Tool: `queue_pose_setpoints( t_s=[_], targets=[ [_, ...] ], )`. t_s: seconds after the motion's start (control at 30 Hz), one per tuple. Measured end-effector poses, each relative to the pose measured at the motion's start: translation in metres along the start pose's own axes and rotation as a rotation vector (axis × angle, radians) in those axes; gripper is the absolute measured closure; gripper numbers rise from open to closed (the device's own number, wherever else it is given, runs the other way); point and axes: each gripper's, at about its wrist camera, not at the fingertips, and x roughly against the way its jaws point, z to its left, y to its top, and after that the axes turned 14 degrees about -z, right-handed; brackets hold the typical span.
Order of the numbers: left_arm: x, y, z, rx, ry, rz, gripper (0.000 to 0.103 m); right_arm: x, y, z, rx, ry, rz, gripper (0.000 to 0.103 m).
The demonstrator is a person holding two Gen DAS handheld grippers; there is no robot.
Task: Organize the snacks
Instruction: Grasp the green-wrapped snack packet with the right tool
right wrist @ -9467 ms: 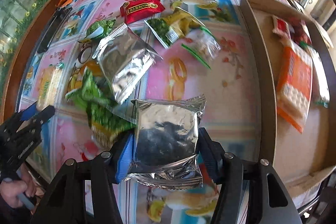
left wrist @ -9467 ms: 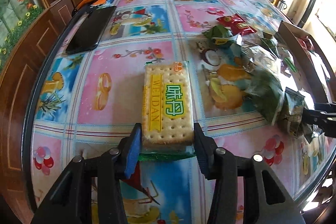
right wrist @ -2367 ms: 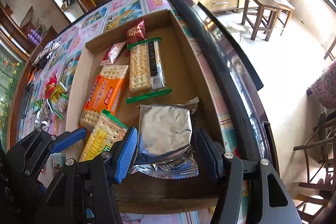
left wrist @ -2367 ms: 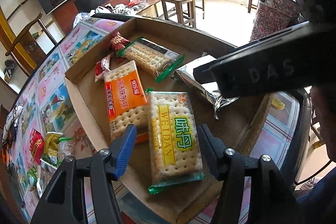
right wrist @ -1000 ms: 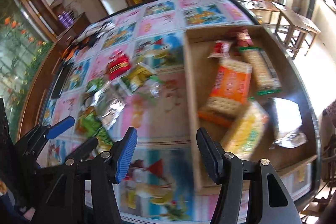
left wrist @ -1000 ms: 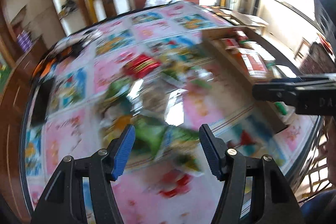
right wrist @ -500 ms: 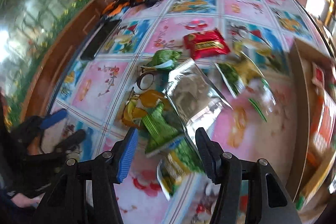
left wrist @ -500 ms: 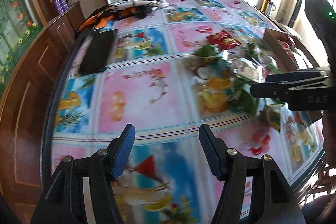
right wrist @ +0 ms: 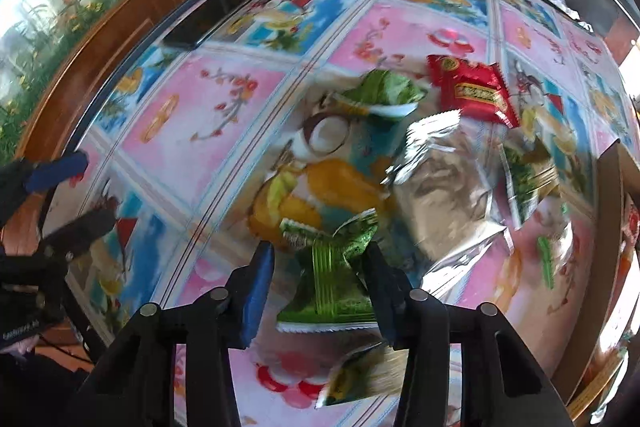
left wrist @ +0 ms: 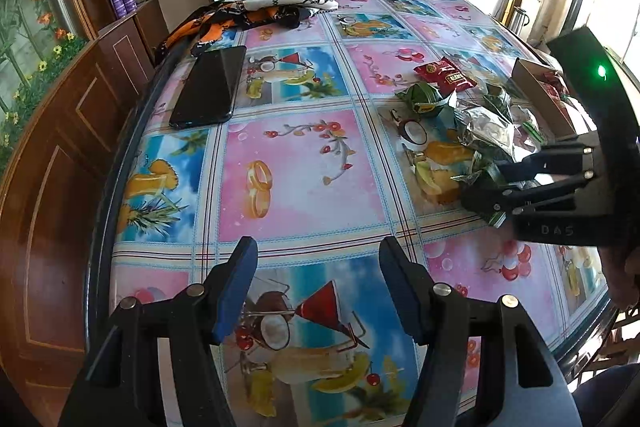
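Lying between the parted jaws of the right gripper [right wrist: 318,283], a green snack packet [right wrist: 330,287] is seen on the worktop [left wrist: 304,179], a silver pouch [right wrist: 448,199] just beyond. The left gripper [left wrist: 316,287] is held with jaws apart, nothing between them.

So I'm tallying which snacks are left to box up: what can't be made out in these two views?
- Cardboard box contents: left wrist view, mostly hidden by the right gripper's body; right wrist view, cut off at the frame edge.
- Green packet label: right wrist view, motion blur; whether the right gripper fingers touch it is unclear.
- Packets beyond the silver packet: smeared, count uncertain.
- Red packet text: too small.
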Motion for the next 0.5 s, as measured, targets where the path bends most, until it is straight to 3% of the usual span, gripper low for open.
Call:
queue_pose_setpoints(
  t_s=[0.03, 0.2, 0.33, 0.5],
  targets=[
    [-0.001, 0.000, 0.000, 0.002, -0.003, 0.003, 0.041, -0.001, -0.002, 0.000, 0.002, -0.011, 0.008, 0.069],
    [-0.004, 0.001, -0.005, -0.005, -0.038, 0.000, 0.041, 0.004, -0.006, -0.001, -0.064, -0.016, -0.017, 0.071],
    [-0.011, 0.003, -0.015, -0.004, -0.083, 0.012, 0.041, 0.037, -0.010, -0.002, -0.166, 0.005, -0.112, 0.071],
    [-0.022, 0.012, -0.046, -0.044, -0.165, 0.018, 0.041, 0.084, -0.030, -0.027, -0.320, -0.056, -0.206, 0.071]
  ],
)
